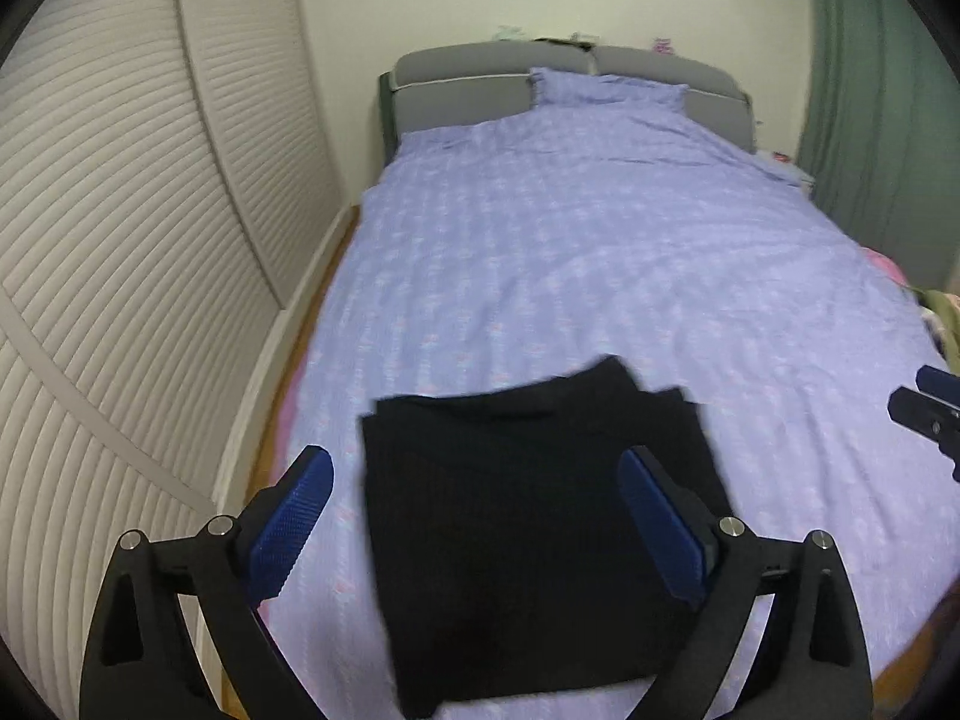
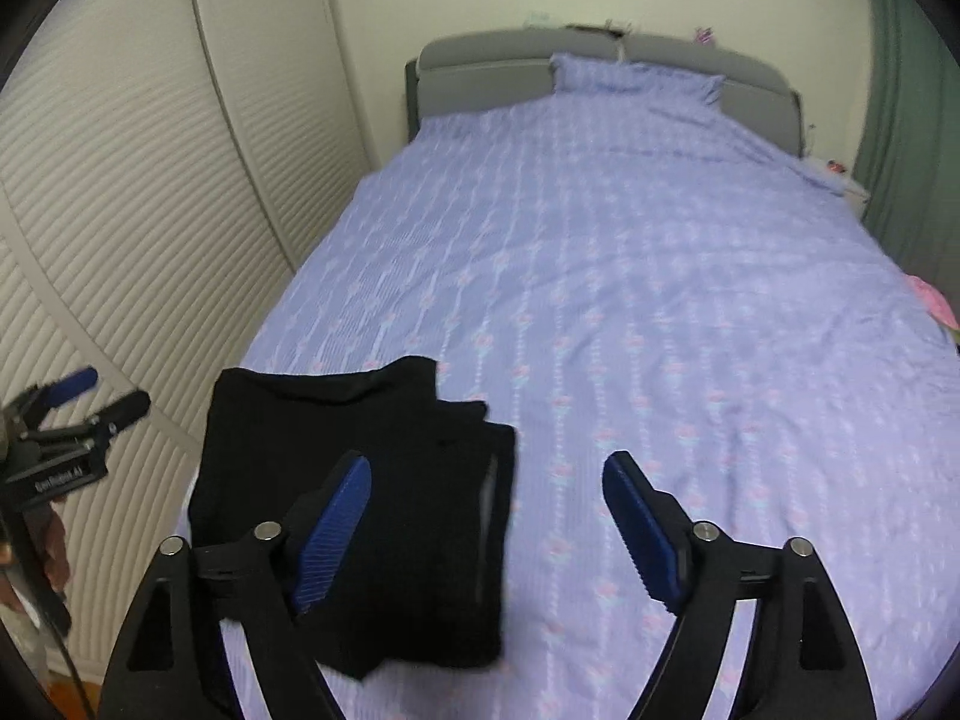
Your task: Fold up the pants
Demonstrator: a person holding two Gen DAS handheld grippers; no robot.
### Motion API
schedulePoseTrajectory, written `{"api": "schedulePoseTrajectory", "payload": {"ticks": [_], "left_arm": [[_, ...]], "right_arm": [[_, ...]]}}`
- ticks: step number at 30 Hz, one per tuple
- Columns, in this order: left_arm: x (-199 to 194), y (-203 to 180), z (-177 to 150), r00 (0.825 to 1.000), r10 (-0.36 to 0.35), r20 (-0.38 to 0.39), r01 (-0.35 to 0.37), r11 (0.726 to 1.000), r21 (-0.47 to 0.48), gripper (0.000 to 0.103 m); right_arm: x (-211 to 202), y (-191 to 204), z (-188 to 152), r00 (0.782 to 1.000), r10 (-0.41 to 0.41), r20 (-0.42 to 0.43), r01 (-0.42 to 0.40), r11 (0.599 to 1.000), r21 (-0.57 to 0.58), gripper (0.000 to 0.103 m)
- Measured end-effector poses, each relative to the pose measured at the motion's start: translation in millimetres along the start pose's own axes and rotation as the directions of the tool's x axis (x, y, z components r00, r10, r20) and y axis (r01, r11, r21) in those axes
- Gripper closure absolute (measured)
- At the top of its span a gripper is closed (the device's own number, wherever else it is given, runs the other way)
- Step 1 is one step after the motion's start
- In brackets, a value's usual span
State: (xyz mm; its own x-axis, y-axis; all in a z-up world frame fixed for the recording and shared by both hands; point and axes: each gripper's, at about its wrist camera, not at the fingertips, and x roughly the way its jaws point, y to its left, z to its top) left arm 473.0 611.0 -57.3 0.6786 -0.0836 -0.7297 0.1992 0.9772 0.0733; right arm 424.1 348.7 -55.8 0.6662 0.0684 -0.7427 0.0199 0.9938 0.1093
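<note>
Black pants lie folded into a squarish stack on the lilac bedspread, near the foot of the bed on its left side. My left gripper hovers above them, blue pads wide apart, touching no cloth. In the right wrist view the same pants lie low and left; my right gripper hangs open above their right edge and the bedspread, holding nothing. The left gripper shows at that view's left edge, and the right gripper's tips show at the right edge of the left wrist view.
Slatted white wardrobe doors run close along the bed's left side. A grey headboard and a lilac pillow stand at the far end. A green curtain hangs at the right, with pink and green cloth at the bed's right edge.
</note>
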Motion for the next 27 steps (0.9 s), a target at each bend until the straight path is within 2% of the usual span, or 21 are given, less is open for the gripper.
{"api": "schedulePoseTrajectory", "payload": {"ticks": [9, 14, 22, 27], "left_arm": [[-111, -109, -31, 0.997, -0.008, 0.077, 0.006, 1.000, 0.020, 0.000], [-162, -182, -52, 0.993, -0.020, 0.113, 0.020, 1.000, 0.005, 0.000], [-223, -291, -95, 0.992, 0.020, 0.127, -0.014, 0.999, -0.046, 0.000], [-258, -333, -118, 0.992, 0.012, 0.126, -0.001, 0.997, -0.082, 0.000]], "right_arm": [[-110, -80, -52, 0.997, -0.046, 0.053, 0.043, 0.997, 0.062, 0.017], [-168, -130, -83, 0.991, -0.084, 0.100, 0.080, 0.996, 0.039, 0.017], [-243, -213, -132, 0.992, -0.050, 0.119, 0.055, 0.998, -0.035, 0.017], [-277, -255, -161, 0.992, -0.048, 0.117, 0.052, 0.998, -0.032, 0.017]]}}
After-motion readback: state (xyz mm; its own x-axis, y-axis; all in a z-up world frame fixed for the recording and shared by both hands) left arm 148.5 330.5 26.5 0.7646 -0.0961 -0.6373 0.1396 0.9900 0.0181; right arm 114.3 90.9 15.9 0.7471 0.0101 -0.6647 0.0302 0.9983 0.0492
